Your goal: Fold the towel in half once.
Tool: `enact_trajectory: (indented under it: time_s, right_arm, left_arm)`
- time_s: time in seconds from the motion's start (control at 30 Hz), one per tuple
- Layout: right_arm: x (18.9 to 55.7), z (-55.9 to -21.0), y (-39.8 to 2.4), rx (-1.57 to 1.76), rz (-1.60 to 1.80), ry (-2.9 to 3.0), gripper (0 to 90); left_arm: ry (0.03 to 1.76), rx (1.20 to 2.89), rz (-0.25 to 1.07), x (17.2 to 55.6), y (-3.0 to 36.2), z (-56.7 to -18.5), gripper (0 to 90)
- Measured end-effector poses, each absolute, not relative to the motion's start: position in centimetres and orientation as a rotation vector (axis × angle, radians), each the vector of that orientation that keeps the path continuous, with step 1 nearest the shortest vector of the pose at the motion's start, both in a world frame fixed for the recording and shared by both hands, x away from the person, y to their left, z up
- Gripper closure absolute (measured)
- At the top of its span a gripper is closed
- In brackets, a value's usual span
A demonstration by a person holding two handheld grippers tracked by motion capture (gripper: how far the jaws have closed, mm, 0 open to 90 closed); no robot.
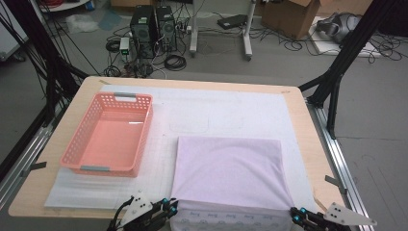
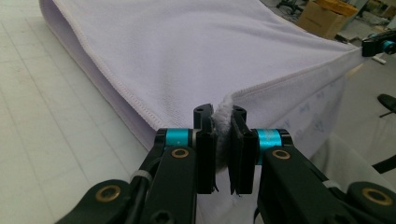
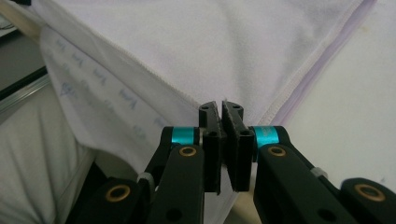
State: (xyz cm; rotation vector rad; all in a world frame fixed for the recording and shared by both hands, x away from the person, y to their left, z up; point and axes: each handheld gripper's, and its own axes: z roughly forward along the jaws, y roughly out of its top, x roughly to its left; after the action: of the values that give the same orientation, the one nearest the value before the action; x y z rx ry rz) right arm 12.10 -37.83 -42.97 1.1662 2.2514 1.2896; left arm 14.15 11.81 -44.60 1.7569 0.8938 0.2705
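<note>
High view. The lilac cloth (image 1: 230,171) lies flat on the right half of the white mat (image 1: 231,110); its far edge is straight, and its near edge hangs over the table's near rim. The left gripper (image 1: 169,206) sits at the cloth's near-left corner, the right gripper (image 1: 294,214) at the near-right corner, the near hem stretched between them. A bare strip of mat runs between the cloth's left edge and the pink basket (image 1: 81,139), which stands empty on the left side, well apart from both grippers. The mat beyond the cloth's far edge is bare. The wooden table (image 1: 304,130) shows as a border around the mat.

Left gripper view. The left gripper (image 2: 223,140) has its jaws closed on a bunched corner of the cloth (image 2: 187,51), fabric pinched between the pads. The hem runs off right to the other gripper (image 2: 380,45), seen far off. The cloth's folded edge lies on the mat (image 2: 42,121) to the left; a printed underside hangs below the hem.

Right gripper view. The right gripper (image 3: 222,140) is clamped on the cloth (image 3: 210,42) at a stitched corner, with only a thin layer between the pads. The mat (image 3: 355,116) is bare to the right of the hem.

Room, high view: grey floor, two computer towers (image 1: 154,30), loose cables, a cardboard box (image 1: 288,17), and black frame struts on both sides.
</note>
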Motion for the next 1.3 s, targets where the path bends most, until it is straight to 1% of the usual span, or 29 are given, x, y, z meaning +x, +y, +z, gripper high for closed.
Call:
enact_trajectory:
  time_s: [0.1,0.13,0.17,0.23,0.27,0.33,0.4,0.53,0.7,1.07,1.13,1.23,1.3]
  right_arm:
    - [11.1,-43.1,-37.8,1.166,1.276,2.274,85.7]
    - [10.8,-43.1,-37.8,1.171,1.273,2.278,85.6]
    - [10.6,-43.2,-37.9,1.176,1.260,2.277,84.4]
    - [10.7,-43.1,-38.3,1.206,1.265,2.241,67.4]
    - [10.8,-43.0,-38.5,1.232,1.286,2.211,64.1]
    - [11.2,-42.7,-39.0,1.260,1.343,2.151,61.4]
    - [11.6,-42.4,-39.3,1.275,1.367,2.106,60.9]
    - [13.1,-42.6,-39.2,1.324,1.304,2.066,60.9]
    - [15.4,-43.0,-38.6,1.324,1.231,2.077,60.7]
    - [22.0,-43.9,-37.4,1.404,1.128,2.048,60.5]
    - [23.1,-43.8,-37.1,1.409,1.120,2.051,60.4]
    - [24.7,-43.5,-36.9,1.402,1.118,2.049,58.8]
    - [25.8,-43.2,-36.8,1.402,1.120,2.040,55.6]
  left_arm:
    - [0.897,1.762,0.242,13.5,12.1,-44.7,80.8]
    - [0.901,1.757,0.228,13.4,12.1,-44.7,77.7]
    - [0.901,1.753,0.221,13.4,12.2,-44.6,71.7]
    - [0.902,1.733,0.225,13.9,12.3,-44.3,52.5]
    - [0.900,1.721,0.231,14.2,12.3,-44.1,47.9]
    - [0.897,1.697,0.245,14.9,12.3,-43.5,43.8]
    - [0.898,1.682,0.256,15.5,12.2,-43.1,42.3]
    - [0.904,1.721,0.279,17.4,11.4,-43.2,41.6]
    - [0.954,1.725,0.293,20.4,11.1,-43.5,39.8]
    - [1.051,1.770,0.313,27.7,10.1,-43.9,40.1]
    - [1.068,1.766,0.332,29.1,9.9,-43.8,42.0]
    - [1.091,1.772,0.366,31.1,9.8,-43.8,42.6]
    - [1.099,1.776,0.356,32.2,9.8,-43.9,42.6]
